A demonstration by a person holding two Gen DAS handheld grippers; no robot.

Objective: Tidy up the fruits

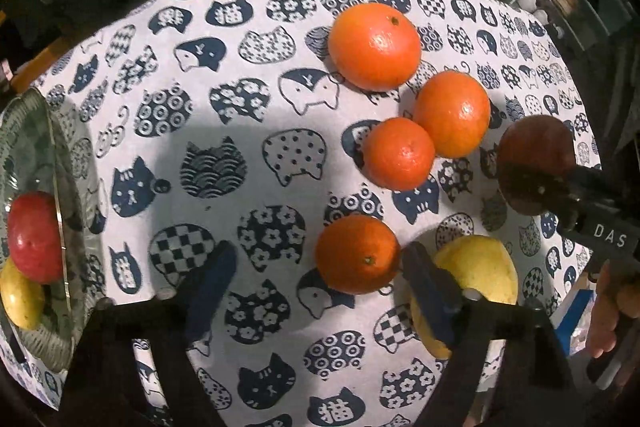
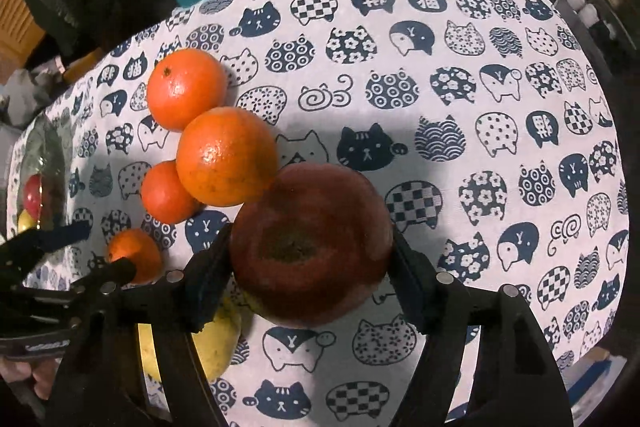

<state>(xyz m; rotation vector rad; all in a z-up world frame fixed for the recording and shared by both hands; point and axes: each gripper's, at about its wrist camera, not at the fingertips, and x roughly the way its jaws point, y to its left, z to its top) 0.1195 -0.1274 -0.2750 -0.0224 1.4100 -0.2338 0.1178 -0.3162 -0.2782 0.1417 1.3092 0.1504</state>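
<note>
Pinching a dark red apple (image 2: 312, 247) between its 2 fingers, the right gripper (image 2: 310, 287) holds the fruit above the cat-print tablecloth (image 2: 480, 107). Just left of the apple, 3 oranges sit close together: a far orange (image 2: 186, 89), a middle orange (image 2: 227, 157) and a small orange (image 2: 166, 193). The left gripper (image 1: 320, 287) hangs with its fingers spread, a near orange (image 1: 357, 254) between them and a yellow fruit (image 1: 478, 267) behind the right finger. At the left table edge, a glass bowl (image 1: 28, 131) holds a red apple (image 1: 34, 237) and another yellow fruit.
</note>
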